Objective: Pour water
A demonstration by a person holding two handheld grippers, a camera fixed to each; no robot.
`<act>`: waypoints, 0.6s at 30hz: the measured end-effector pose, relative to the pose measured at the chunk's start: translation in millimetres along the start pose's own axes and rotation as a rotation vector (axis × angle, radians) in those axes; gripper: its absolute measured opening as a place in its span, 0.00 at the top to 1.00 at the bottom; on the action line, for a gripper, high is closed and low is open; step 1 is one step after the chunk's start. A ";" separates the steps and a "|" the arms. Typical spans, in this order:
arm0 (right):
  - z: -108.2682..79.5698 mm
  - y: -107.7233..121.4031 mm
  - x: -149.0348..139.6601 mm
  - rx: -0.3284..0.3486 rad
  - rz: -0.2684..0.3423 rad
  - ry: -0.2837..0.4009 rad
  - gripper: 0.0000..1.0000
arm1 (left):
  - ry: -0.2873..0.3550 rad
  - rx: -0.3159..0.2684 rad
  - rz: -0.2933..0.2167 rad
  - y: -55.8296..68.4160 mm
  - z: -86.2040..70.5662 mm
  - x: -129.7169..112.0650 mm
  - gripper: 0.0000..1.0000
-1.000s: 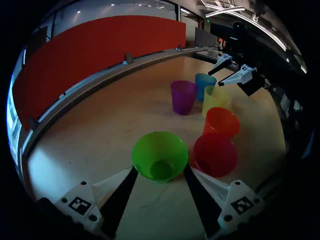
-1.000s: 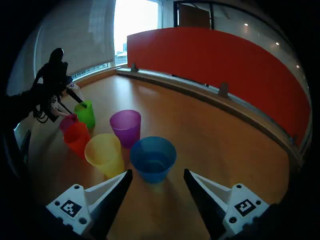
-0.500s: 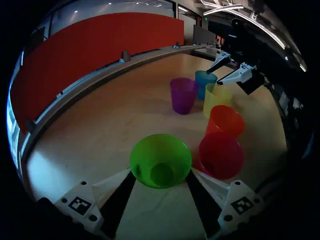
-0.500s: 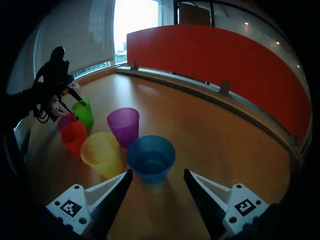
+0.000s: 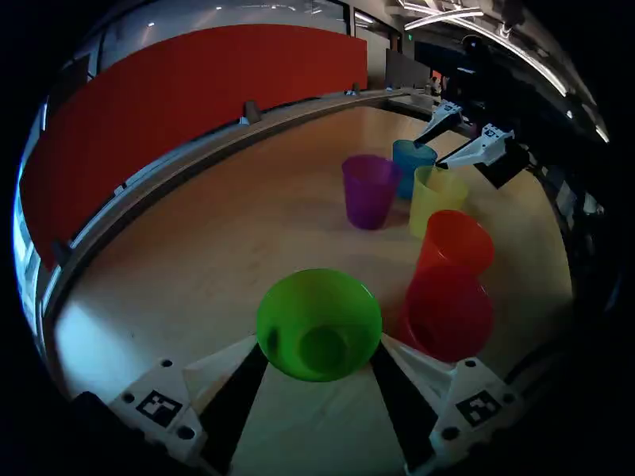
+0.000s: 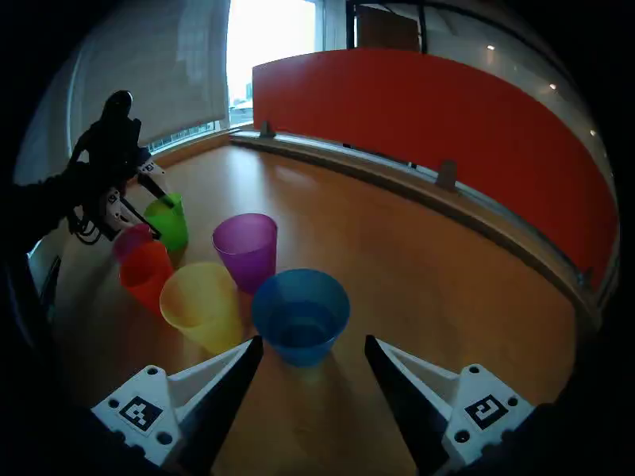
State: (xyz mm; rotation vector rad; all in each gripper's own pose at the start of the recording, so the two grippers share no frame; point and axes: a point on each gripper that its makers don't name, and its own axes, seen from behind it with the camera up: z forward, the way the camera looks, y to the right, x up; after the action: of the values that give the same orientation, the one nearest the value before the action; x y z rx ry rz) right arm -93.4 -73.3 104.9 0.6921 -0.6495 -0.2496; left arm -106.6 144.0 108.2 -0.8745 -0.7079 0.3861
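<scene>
Translucent green cup (image 5: 317, 324), deep red cup (image 5: 448, 313), orange cup (image 5: 458, 242), yellow cup (image 5: 435, 198), purple cup (image 5: 369, 190) and blue cup (image 5: 413, 155), all plain, on a light brown table (image 5: 222, 230). Plain red panel (image 5: 182, 87) along one table edge. White fingers (image 5: 214, 371) with black inner faces and black-and-white square markers (image 5: 156, 406) on left gripper (image 5: 319, 343) and right gripper (image 6: 312, 339).

A wooden table (image 6: 444, 262) runs to a red partition (image 6: 476, 127), bright window (image 6: 274, 40) beyond.

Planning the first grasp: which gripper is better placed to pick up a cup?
Left, probably. The green plastic cup sits between the open fingers of the left gripper; the blue plastic cup lies just ahead of the right gripper.
</scene>
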 end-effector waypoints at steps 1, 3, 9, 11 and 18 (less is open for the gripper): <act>-0.1 0.2 -0.2 -0.001 0.000 0.000 0.00 | 0.000 0.001 0.005 0.2 0.0 0.0 0.18; -0.1 0.5 -0.6 -0.002 0.000 -0.001 0.00 | -0.001 0.003 0.016 0.9 -0.1 0.0 0.18; 0.4 -0.2 -0.9 0.001 0.003 -0.002 0.00 | -0.002 0.009 0.037 3.0 -1.0 0.5 0.18; 0.9 -0.9 -0.8 0.002 0.002 -0.003 0.00 | -0.002 0.009 0.036 2.8 -1.6 0.4 0.18; 4.3 -2.6 -1.6 0.005 -0.008 -0.012 0.00 | 0.003 0.021 0.028 -1.1 -5.0 2.0 0.18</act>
State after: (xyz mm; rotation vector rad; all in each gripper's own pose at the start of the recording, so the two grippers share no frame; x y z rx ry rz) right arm -97.3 -76.7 105.0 0.6987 -0.6587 -0.2599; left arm -101.6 141.7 107.7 -0.8660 -0.6885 0.4159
